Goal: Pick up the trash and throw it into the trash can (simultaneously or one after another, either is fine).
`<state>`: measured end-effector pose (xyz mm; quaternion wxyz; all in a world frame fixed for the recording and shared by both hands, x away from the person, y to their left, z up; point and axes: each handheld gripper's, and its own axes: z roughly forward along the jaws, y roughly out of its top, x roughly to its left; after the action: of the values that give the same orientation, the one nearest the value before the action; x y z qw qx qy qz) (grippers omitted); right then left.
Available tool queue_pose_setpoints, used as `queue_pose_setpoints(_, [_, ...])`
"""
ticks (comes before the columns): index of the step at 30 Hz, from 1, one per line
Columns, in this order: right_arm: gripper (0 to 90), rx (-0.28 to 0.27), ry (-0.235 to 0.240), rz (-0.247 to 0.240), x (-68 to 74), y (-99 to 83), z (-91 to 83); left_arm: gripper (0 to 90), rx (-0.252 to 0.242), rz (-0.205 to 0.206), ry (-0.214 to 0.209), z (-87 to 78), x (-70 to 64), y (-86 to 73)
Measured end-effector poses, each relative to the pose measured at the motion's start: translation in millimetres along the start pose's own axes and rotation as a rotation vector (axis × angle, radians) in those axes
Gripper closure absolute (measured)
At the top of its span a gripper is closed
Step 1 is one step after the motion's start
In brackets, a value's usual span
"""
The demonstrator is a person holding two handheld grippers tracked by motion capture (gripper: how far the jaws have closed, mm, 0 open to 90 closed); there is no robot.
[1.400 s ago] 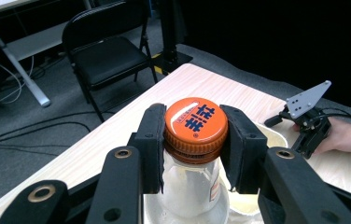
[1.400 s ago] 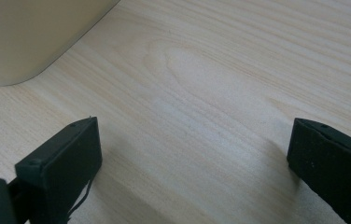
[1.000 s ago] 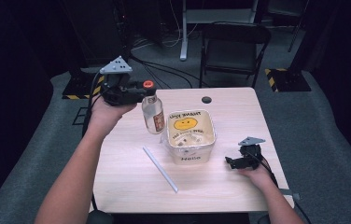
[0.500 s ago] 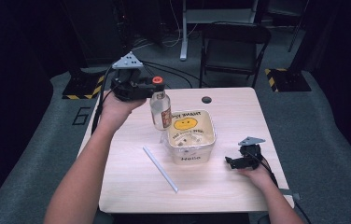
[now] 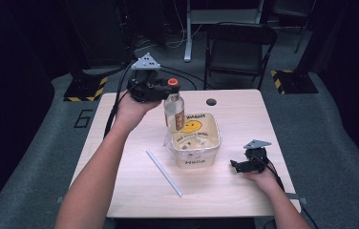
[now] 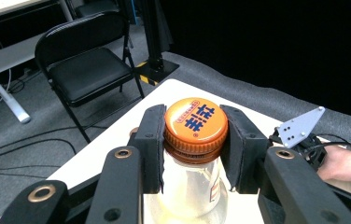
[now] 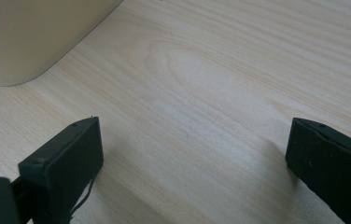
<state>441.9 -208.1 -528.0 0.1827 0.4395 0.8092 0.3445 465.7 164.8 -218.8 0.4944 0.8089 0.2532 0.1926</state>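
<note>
The tub (image 5: 194, 160) read "Hello". The left gripper (image 6: 196, 140) clamped the clear glass bottle (image 5: 174, 109) by its orange cap (image 6: 195, 123), which carried blue characters. The right gripper (image 7: 194, 161) stood wide apart, empty, on the table (image 7: 220, 70).

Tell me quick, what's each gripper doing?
Left gripper: shut on the bottle by its cap.
Right gripper: open, holding nothing.

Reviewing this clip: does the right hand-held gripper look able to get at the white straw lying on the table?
Probably yes. The right hand-held gripper rests open and empty on the table, and the straw lies flat with bare wood between them. The tub stands farther back, off the direct line.
</note>
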Motion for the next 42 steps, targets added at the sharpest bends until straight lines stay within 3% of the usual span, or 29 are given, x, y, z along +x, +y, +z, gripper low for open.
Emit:
queue_pose_setpoints(10, [3.2, 0.000, 0.002, -0.002, -0.1, 0.1, 0.1, 62.9, 0.007, -0.004, -0.010, 19.0, -3.2, -3.7])
queue_pose_setpoints(18, [3.3, -0.001, 0.003, -0.002, -0.1, 0.1, 0.1, 62.8, 0.032, -0.027, -0.022, 38.8, -0.4, -20.4])
queue_pose_setpoints(42, [3.6, -0.001, 0.006, -0.006, -0.3, 0.2, 0.1, 62.9, 0.069, -0.051, -0.003, 67.1, 6.4, -50.3])
